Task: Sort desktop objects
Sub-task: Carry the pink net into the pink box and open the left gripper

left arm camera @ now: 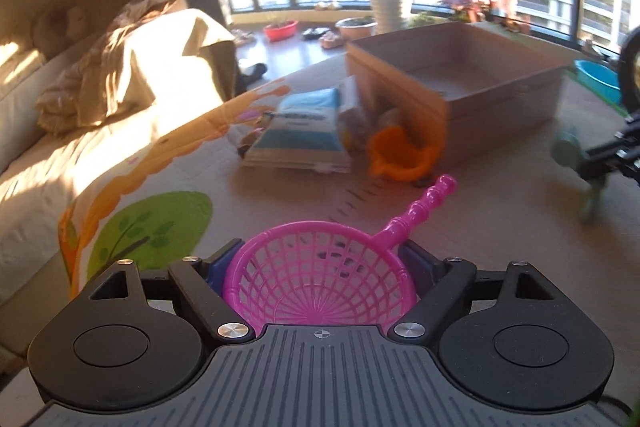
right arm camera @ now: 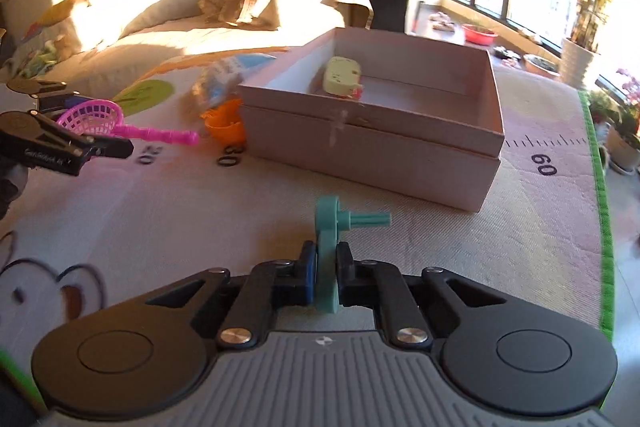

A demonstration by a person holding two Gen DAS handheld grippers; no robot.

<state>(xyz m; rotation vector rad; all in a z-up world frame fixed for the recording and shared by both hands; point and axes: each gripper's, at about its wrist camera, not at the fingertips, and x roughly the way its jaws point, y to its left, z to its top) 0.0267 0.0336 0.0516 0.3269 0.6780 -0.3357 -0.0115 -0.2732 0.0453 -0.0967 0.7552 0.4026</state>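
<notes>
Sunlit play mat (right arm camera: 440, 227) printed with 30 and 60 carries a cardboard box (right arm camera: 380, 143), left of which the left gripper (left arm camera: 320, 267) clamps a pink strainer (left arm camera: 320, 279), while nearer, the right gripper (right arm camera: 326, 267) pinches a teal toy (right arm camera: 332, 227).

Your left gripper (left arm camera: 320, 263) is clamped on the bowl of the pink strainer (left arm camera: 320, 283), its handle angling up and to the right over the play mat (left arm camera: 256, 195). Toward the mat's far edge sits the open cardboard box (left arm camera: 460, 95), with an orange cup (left arm camera: 396, 155) and a blue-and-white packet (left arm camera: 304, 131) just beside its near-left corner. At the right edge, your right gripper (left arm camera: 600, 155) seems to hold a blurred green toy (left arm camera: 572, 151).
</notes>
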